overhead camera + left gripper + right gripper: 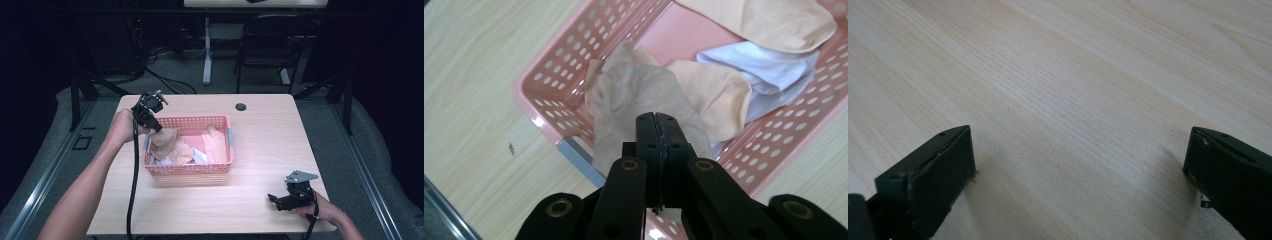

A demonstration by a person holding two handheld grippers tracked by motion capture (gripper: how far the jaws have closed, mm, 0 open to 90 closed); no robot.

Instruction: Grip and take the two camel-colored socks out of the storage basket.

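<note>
Over pink basket (189,169): left gripper (657,131) clenched on limp, crumpled tan sock (634,95)

- Light wood-grain table (260,200); small dark round grommet (241,106) set in its far edge, beyond the tongs.
- Grey floor (380,150) on both sides of the table.
- Black chair (272,45) and white desk leg (207,55) farther back, cables (165,80) on the floor beside them.
- Surroundings dark; table lit.
</note>
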